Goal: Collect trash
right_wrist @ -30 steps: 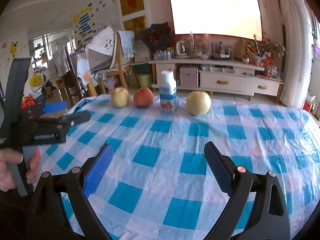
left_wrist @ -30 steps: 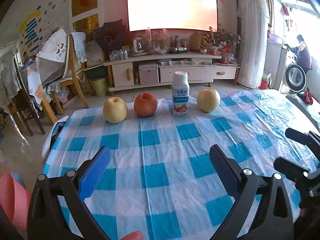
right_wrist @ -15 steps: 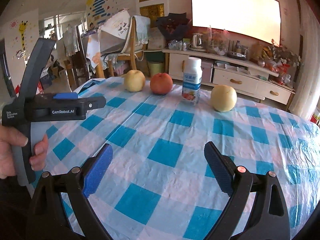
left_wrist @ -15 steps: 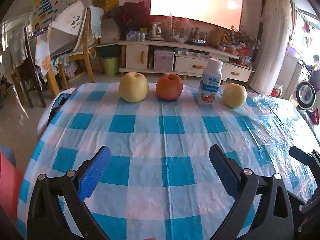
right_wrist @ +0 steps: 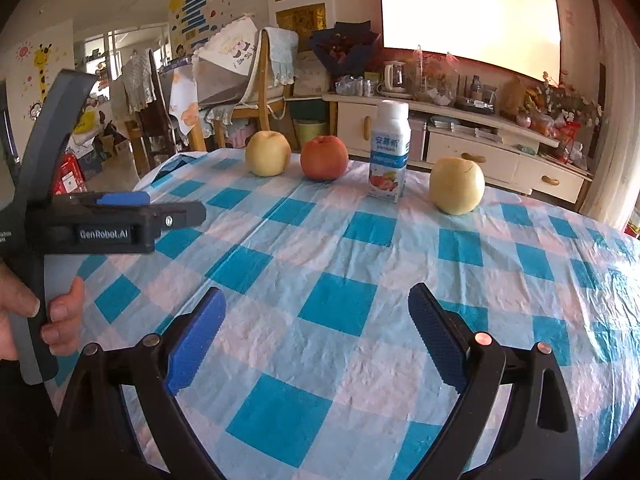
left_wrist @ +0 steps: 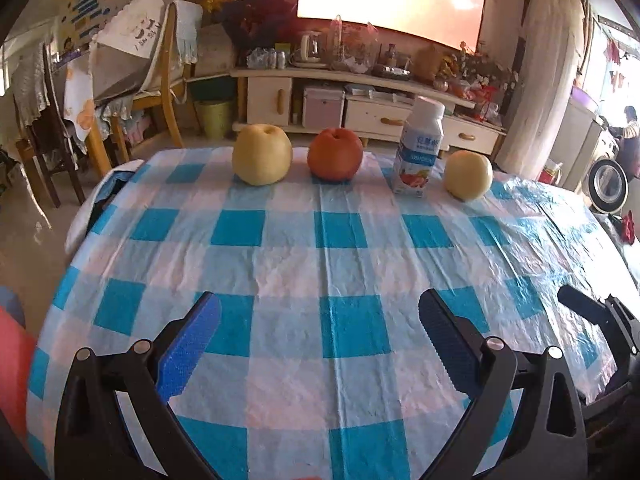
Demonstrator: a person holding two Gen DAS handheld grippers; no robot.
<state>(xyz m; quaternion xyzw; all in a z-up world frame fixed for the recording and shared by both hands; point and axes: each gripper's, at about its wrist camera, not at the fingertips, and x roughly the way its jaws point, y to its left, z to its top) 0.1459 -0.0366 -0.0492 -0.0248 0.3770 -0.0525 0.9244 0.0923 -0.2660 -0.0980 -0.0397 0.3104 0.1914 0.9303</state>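
A small white yogurt bottle (left_wrist: pixel 417 149) with a blue label stands upright at the far edge of the table, between a red apple (left_wrist: pixel 335 153) and a yellow pear (left_wrist: pixel 468 175); it also shows in the right wrist view (right_wrist: pixel 389 152). My left gripper (left_wrist: pixel 320 342) is open and empty over the near part of the checked cloth. My right gripper (right_wrist: pixel 316 330) is open and empty, also well short of the bottle. The left gripper's body (right_wrist: pixel 112 222) shows at the left of the right wrist view.
A second yellow pear (left_wrist: pixel 262 154) lies left of the apple. The blue-and-white checked tablecloth (left_wrist: pixel 328 248) covers a round table. A pink bin (left_wrist: pixel 12 364) shows at the lower left. Chairs and a TV cabinet stand beyond the table.
Both grippers have moved forward and closer over the table, so the fruit and bottle look larger. Both stay open and empty.
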